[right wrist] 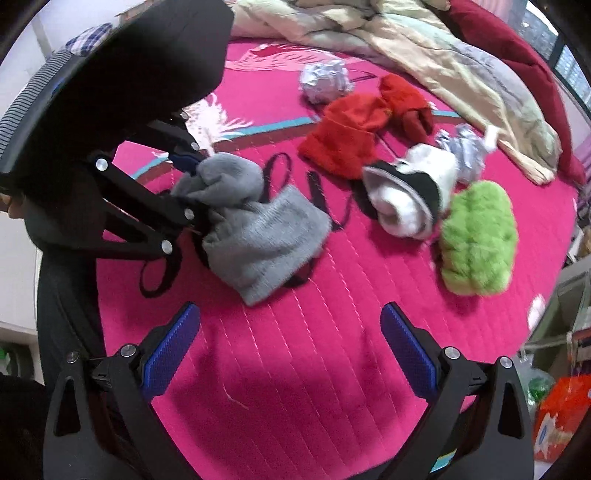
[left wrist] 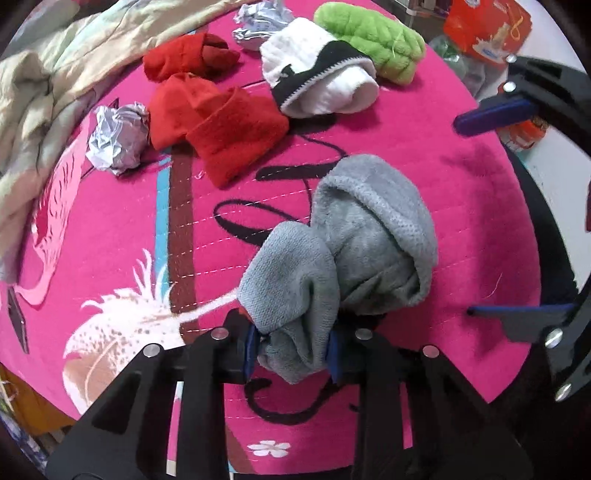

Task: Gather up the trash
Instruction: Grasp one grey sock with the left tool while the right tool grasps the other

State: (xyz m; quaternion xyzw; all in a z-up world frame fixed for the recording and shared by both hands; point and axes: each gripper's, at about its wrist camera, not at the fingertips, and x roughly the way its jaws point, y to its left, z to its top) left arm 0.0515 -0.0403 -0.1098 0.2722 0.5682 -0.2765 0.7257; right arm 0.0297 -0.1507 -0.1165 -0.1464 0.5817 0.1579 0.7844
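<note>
- Your left gripper [left wrist: 291,350] is clenched on the near fold of the grey sock bundle [left wrist: 354,251]; both blue pads press into the cloth, and the rest of the bundle lies on the pink bedspread [left wrist: 424,147] ahead of the fingers.
- Your right gripper [right wrist: 291,354] stands released, jaws wide apart over a bare stretch of bedspread, nothing between the pads. In the left wrist view it sits at the bed's right edge, just beside the grey bundle but not touching it.
- Open room: the bare pink strip between the grey bundle and the right edge, and the patch under your right gripper.
- Past the grey bundle, mid-bed, the red sock [left wrist: 221,125] lies with a crumpled silver wrapper [left wrist: 118,142] touching its left side, near the bunched quilt [left wrist: 44,122] along the left edge.
- Farther on, the white-and-black sock [left wrist: 317,79] rests against the green fuzzy sock [left wrist: 373,38] near the far right edge.
- A second red sock [left wrist: 188,55] lies behind the first.
- A second silver wrapper [left wrist: 258,22] sits at the far edge, just behind the white-and-black sock.
- Off the bed's far right corner you see an orange package [left wrist: 487,26].
</note>
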